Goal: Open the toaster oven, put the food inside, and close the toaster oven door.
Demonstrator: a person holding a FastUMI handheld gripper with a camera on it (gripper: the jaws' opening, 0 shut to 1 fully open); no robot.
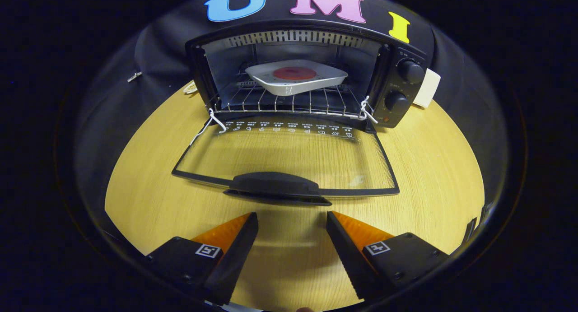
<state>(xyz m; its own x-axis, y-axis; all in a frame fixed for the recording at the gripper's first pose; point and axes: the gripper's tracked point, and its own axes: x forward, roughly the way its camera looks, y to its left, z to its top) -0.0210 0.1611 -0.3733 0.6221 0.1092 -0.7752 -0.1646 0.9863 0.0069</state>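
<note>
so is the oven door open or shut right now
Open. The glass door lies folded down flat on the table, handle just ahead of the open, empty tool; the tray sits on the rack inside.

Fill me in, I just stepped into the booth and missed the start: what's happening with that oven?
A person is working a hand-held pair of tongs at a toaster oven on a wooden table. The oven's glass door is folded down flat, and a white tray with a red round piece of food sits on the wire rack inside. The tongs are open and empty, just short of the door handle. Closing the door is what remains.
</note>
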